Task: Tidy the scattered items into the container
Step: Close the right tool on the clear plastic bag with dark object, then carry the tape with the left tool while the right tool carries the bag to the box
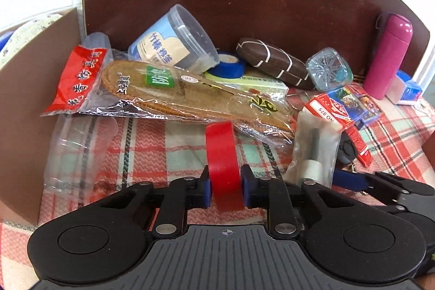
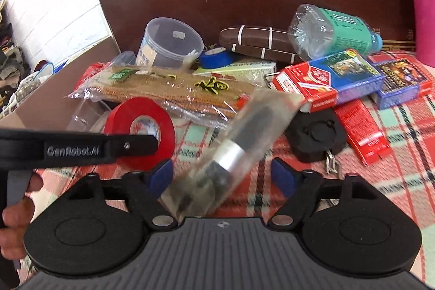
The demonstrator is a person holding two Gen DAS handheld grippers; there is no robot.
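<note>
The left gripper (image 1: 226, 186) is clamped on a red roll of plastic tape (image 1: 221, 154), pinching it edgewise between its blue pads, low over the red-and-green plaid cloth (image 1: 152, 143). The right gripper (image 2: 223, 175) has its fingers spread wide, and a clear plastic sleeve holding a dark cylindrical tool (image 2: 231, 151) lies blurred between them, touching neither pad that I can make out. The brown cardboard box (image 1: 24, 105) stands at the far left, its wall just beside the bagged woven insoles (image 1: 190, 97). The likeliest slip, I judge, is the tape rolling out of the narrow pinch on the way to the box, since only its rim is held; the slick sleeve could also slide aside if the right fingers close off-centre. Counting: two tape rolls, the red one and a blue one (image 1: 227, 64); two packs of playing cards (image 2: 334, 80); one brown glasses case (image 1: 272, 61); one clear tub (image 1: 176, 40); one pink flask (image 1: 388, 56).
</note>
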